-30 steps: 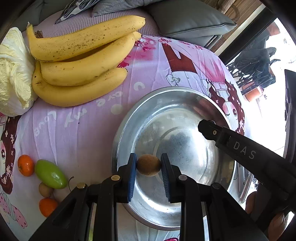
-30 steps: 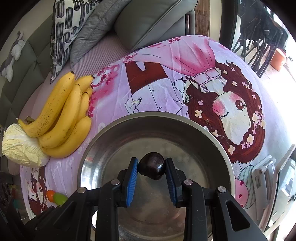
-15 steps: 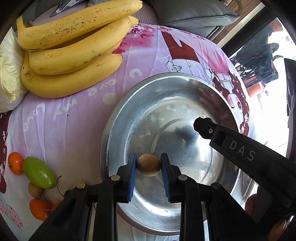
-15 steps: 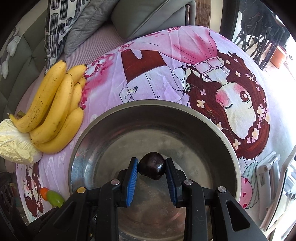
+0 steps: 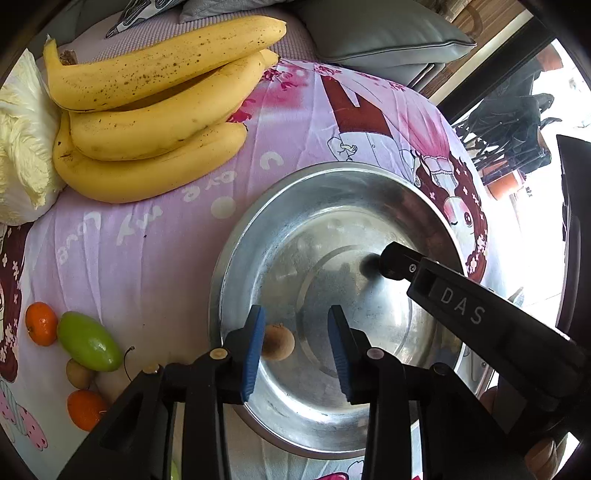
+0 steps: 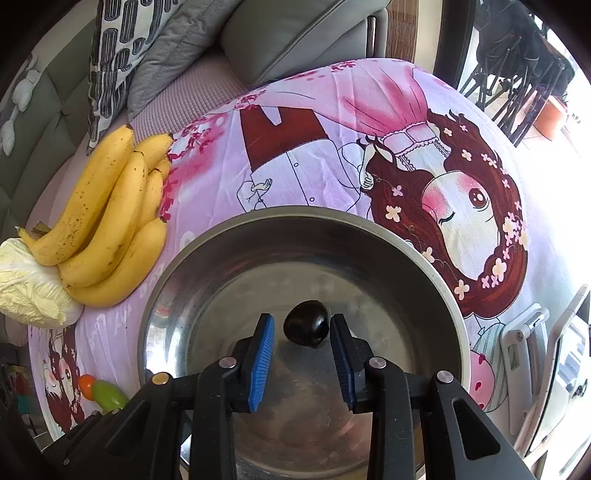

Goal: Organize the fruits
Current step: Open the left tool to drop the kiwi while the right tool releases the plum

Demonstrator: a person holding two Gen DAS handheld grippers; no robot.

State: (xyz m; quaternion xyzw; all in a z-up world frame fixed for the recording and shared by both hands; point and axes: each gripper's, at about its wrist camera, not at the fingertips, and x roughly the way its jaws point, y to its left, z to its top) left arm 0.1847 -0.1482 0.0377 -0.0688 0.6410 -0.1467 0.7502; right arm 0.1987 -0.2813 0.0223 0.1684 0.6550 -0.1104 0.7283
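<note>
A steel bowl (image 5: 236, 258) (image 6: 303, 214) sits on the pink cartoon cloth. My left gripper (image 5: 297, 332) hangs over its near side with jaws opening. A small brown round fruit (image 5: 277, 345) lies against the left blue pad, well off the other pad. My right gripper (image 6: 302, 332) points down into the bowl, its jaws also opening. A dark glossy fruit (image 6: 306, 324) (image 5: 369, 266) sits between its pads with a gap on the left side. One of the right gripper's fingers (image 5: 395, 260) crosses the left wrist view.
A bunch of bananas (image 5: 147, 122) (image 6: 107, 229) and a pale cabbage (image 5: 22, 147) (image 6: 29, 295) lie left of the bowl. A green fruit (image 5: 88, 341), two small oranges (image 5: 41, 324) and another brown fruit (image 5: 79, 373) cluster at the near left. Grey sofa cushions (image 6: 295, 33) stand behind.
Both pairs of jaws have spread apart. The brown fruit has come off one pad and dropped a little toward the bowl. The dark fruit now has a gap beside it.
</note>
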